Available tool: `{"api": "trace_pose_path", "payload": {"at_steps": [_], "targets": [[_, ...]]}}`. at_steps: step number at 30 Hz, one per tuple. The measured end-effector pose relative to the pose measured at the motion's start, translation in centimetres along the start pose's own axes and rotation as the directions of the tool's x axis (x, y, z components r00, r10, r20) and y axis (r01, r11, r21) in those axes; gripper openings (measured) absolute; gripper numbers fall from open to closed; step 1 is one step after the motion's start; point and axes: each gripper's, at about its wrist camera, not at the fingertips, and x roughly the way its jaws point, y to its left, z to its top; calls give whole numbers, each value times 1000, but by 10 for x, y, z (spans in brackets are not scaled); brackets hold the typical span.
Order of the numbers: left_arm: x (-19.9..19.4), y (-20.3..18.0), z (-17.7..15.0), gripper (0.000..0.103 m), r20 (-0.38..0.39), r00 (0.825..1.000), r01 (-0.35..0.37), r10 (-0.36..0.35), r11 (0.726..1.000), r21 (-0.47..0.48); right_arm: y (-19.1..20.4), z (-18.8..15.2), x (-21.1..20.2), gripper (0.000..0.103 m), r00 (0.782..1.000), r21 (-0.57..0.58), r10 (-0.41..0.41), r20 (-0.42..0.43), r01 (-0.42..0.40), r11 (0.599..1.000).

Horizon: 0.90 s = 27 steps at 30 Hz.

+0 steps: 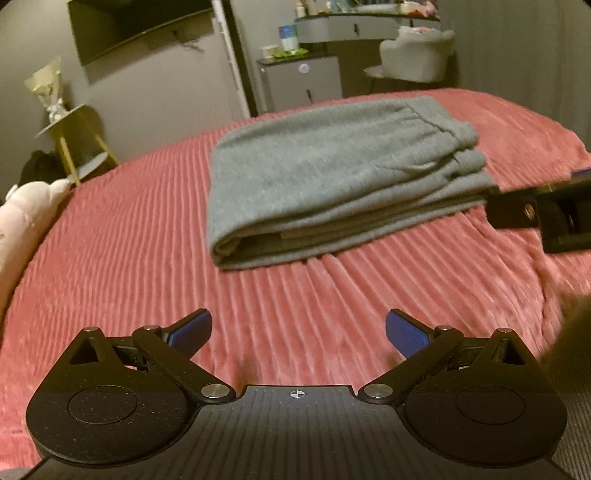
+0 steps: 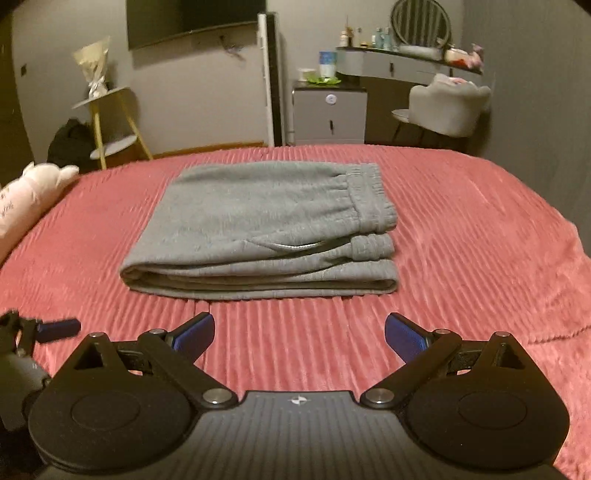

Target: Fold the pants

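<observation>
The grey pants (image 1: 332, 177) lie folded in a compact stack on the pink ribbed bedspread (image 1: 129, 240), waistband at the right end. In the right wrist view the pants (image 2: 266, 229) sit straight ahead, with the elastic waistband (image 2: 369, 195) on top at the right. My left gripper (image 1: 298, 334) is open and empty, held over the bedspread short of the stack. My right gripper (image 2: 299, 336) is open and empty, just in front of the stack's near edge. The right gripper's body shows at the right edge of the left wrist view (image 1: 546, 214). A left fingertip (image 2: 59, 328) shows in the right wrist view.
A pink plush toy (image 2: 33, 195) lies at the bed's left edge. Beyond the bed stand a gold-legged side table (image 2: 110, 122), a small grey cabinet (image 2: 328, 114), a vanity desk (image 2: 399, 62) and a grey chair (image 2: 450, 103). A dark TV (image 2: 195, 18) hangs on the wall.
</observation>
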Motion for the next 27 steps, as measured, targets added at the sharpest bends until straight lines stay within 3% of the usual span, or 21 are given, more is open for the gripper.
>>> {"api": "trace_pose_path", "payload": {"at_steps": [4,10,13,18,21,27], "targets": [[7,5,10,103,6,1000,-14,15,1000,-7,-2,9,8,99,1000,-6,-10,6,10,1000],[22,19,32,103,22,999,-32,34,995,-92,5,20,26,99,987,22,42,157,-46,999],[38,23,41,103,5,999,-46,47,993,-110,16,22,50,99,991,-6,30,134,-29,1000],[67,26,34,103,-43,999,-22,15,986,-163,22,15,86,99,998,44,-34,51,31,999],[82,22,37,103,-79,997,-14,2,988,-153,20,15,95,99,997,48,-36,64,33,998],[93,20,36,103,-55,998,-30,23,991,-131,21,16,115,99,998,25,-52,40,51,998]]}}
